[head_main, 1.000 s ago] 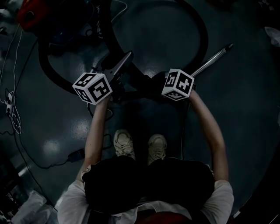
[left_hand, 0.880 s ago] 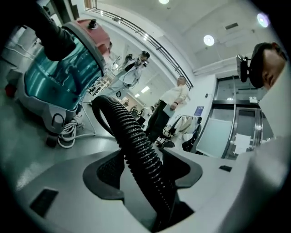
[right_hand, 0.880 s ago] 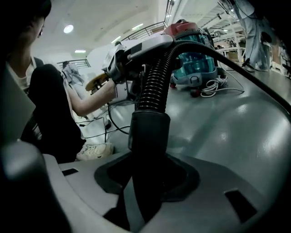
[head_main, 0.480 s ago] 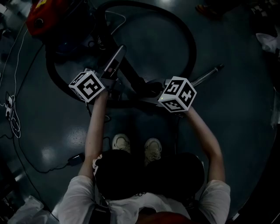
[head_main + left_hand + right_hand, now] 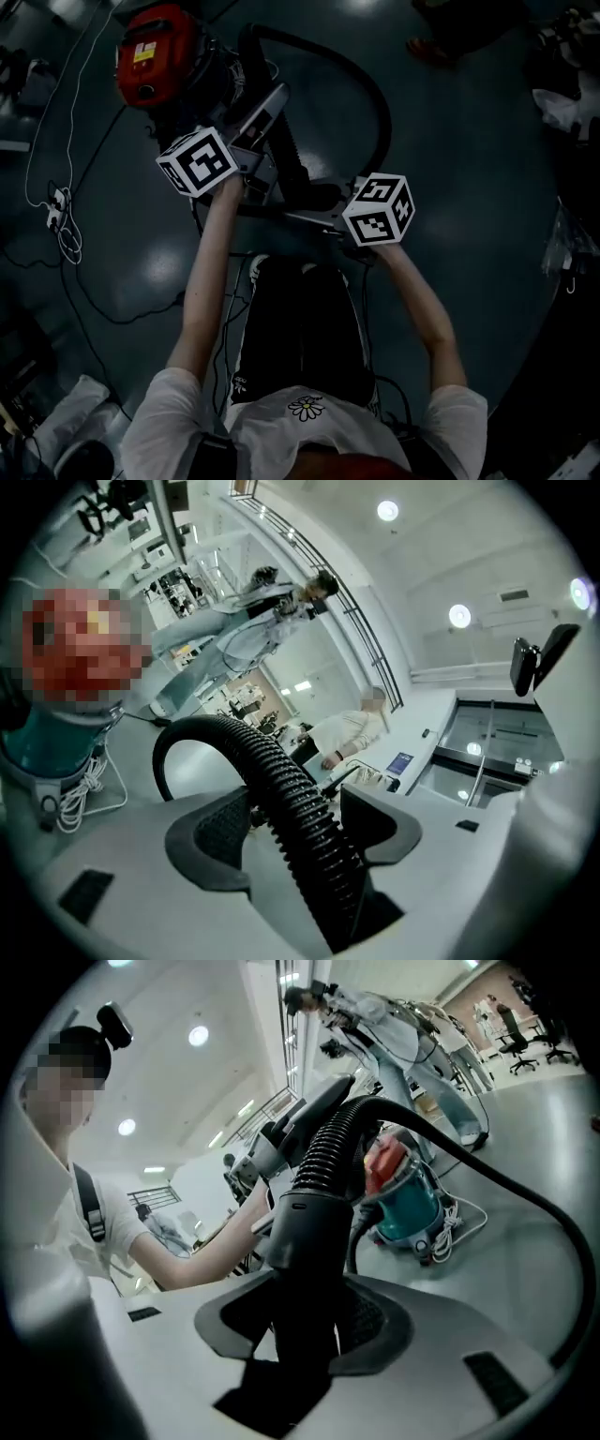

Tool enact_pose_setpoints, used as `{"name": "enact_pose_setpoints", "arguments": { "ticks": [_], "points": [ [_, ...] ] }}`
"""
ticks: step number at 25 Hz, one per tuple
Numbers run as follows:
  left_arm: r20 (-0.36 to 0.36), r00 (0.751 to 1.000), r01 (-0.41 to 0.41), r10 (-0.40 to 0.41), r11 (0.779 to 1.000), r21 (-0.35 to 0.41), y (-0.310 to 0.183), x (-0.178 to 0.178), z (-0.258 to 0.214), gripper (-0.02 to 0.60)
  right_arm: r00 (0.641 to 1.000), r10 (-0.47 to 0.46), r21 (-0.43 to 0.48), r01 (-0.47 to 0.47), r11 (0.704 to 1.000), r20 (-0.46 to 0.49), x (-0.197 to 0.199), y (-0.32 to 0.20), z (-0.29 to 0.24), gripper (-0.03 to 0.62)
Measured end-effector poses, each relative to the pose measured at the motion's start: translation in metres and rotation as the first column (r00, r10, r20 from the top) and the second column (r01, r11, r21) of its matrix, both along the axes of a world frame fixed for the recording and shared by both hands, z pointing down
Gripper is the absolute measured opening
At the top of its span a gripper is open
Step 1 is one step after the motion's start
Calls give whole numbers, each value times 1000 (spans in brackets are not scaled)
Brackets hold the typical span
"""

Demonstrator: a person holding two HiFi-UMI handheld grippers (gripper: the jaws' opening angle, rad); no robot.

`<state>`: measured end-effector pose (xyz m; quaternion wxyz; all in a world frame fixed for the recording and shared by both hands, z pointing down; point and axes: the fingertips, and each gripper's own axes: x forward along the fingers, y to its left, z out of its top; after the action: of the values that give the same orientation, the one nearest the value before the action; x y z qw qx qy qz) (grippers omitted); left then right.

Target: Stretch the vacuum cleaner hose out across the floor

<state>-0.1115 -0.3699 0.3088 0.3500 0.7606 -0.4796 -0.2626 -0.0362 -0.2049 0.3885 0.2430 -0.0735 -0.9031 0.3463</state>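
The red vacuum cleaner [image 5: 155,52] stands on the dark floor at the top left. Its black ribbed hose [image 5: 375,94] arcs right and comes back down to a rigid black handle. My left gripper [image 5: 267,117] has the ribbed hose [image 5: 281,789] running between its jaws. Those jaws are opening and both pads stand slightly off the hose. My right gripper [image 5: 323,211] is shut on the hose handle [image 5: 309,1232], with a pad pressed on each side. The vacuum cleaner [image 5: 408,1194] shows beyond it.
White and black cables [image 5: 56,216] trail over the floor at the left. A pale bag [image 5: 75,412] lies at the lower left. Someone's shoe [image 5: 431,47] is at the top and clutter [image 5: 562,94] lines the right edge. A person [image 5: 352,728] bends in the distance.
The person has risen from a crouch and the vacuum cleaner has come fully into view at the top left. Both grippers stay at the hose. The metal tube on the right is out of sight.
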Motion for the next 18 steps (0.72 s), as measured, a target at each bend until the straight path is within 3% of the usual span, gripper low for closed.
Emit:
{"name": "enact_pose_setpoints", "arguments": {
  "ticks": [4, 8, 10, 11, 13, 14, 15, 16, 17, 18],
  "points": [
    [39, 998, -56, 57, 998, -33, 0, 20, -121, 287, 998, 64, -24, -64, 998, 19, 0, 5, -121, 179],
    [60, 998, -31, 34, 998, -62, 6, 23, -231, 288, 988, 137, -57, -133, 989, 68, 6, 10, -241, 172],
    [-9, 998, -62, 62, 997, -36, 6, 26, -289, 289, 976, 180, -63, -173, 983, 126, 5, 10, -302, 169],
    [-90, 991, -101, 98, 995, -24, 3, 29, -315, 288, 964, 208, -70, -198, 978, 166, 4, 7, -332, 169],
    [-260, 953, -160, 153, 987, -6, 0, 37, -360, 287, 935, 264, -93, -249, 964, 236, 7, 2, -388, 169],
    [-274, 952, -150, 140, 989, -16, 3, 39, -376, 287, 924, 286, -103, -268, 958, 256, 11, 3, -411, 169],
    [-221, 969, -117, 108, 993, -29, 8, 40, -390, 287, 918, 298, -102, -281, 954, 263, 15, 5, -430, 169],
    [-107, 991, -79, 76, 996, -27, 14, 41, -406, 288, 915, 306, -94, -292, 952, 263, 19, 6, -443, 169],
    [59, 997, -51, 51, 999, -7, 19, 43, -421, 288, 910, 320, -88, -307, 948, 264, 23, 5, -454, 167],
    [248, 968, -39, 31, 999, 24, 24, 47, -435, 287, 900, 343, -91, -331, 939, 269, 26, 0, -463, 166]
  ]
}}
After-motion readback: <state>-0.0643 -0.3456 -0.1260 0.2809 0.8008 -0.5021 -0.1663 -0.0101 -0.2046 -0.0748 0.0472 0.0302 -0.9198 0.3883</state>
